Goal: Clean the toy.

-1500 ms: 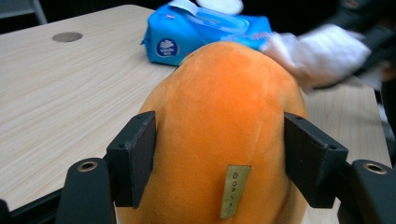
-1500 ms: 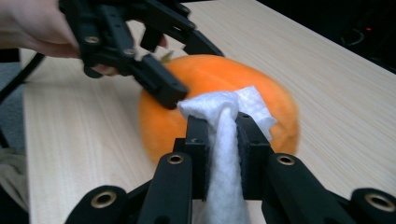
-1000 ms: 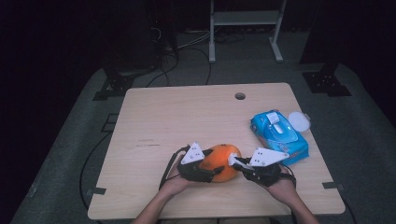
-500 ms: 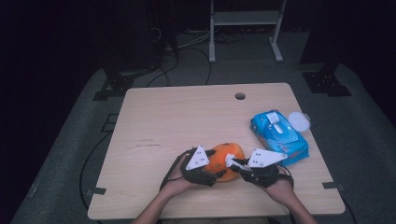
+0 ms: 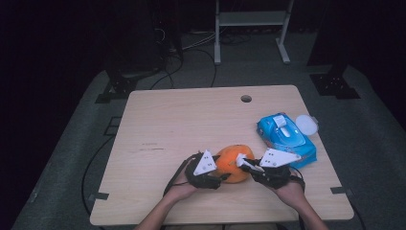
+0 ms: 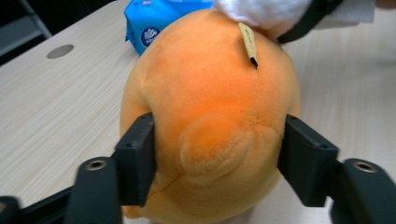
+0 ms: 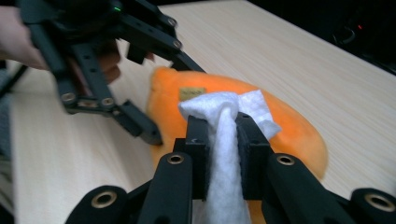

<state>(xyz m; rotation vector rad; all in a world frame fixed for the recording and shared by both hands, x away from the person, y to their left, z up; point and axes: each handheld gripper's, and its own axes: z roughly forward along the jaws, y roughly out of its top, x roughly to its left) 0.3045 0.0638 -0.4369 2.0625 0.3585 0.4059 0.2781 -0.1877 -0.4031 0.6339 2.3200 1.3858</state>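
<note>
An orange plush toy (image 5: 234, 160) lies on the wooden table (image 5: 191, 120) near its front edge. My left gripper (image 5: 218, 173) comes at it from the left. Its jaws have just been closing, and in the left gripper view both pads (image 6: 137, 154) press into the sides of the plush toy (image 6: 210, 88). My right gripper (image 7: 223, 128) is shut on a bunched white wipe (image 7: 224, 154), which it holds against the top of the plush toy (image 7: 289, 126). From above, the right gripper (image 5: 245, 165) sits at the toy's right side.
A blue pack of wipes (image 5: 286, 139) lies just right of the toy, with a round white lid (image 5: 306, 125) beside it. A cable hole (image 5: 246, 98) sits near the table's far edge. A metal frame (image 5: 251, 28) and cables lie on the floor beyond the table.
The left gripper has edged in toward the plush toy and its jaws have closed onto it. The right gripper keeps the wipe on the toy, barely shifted.
</note>
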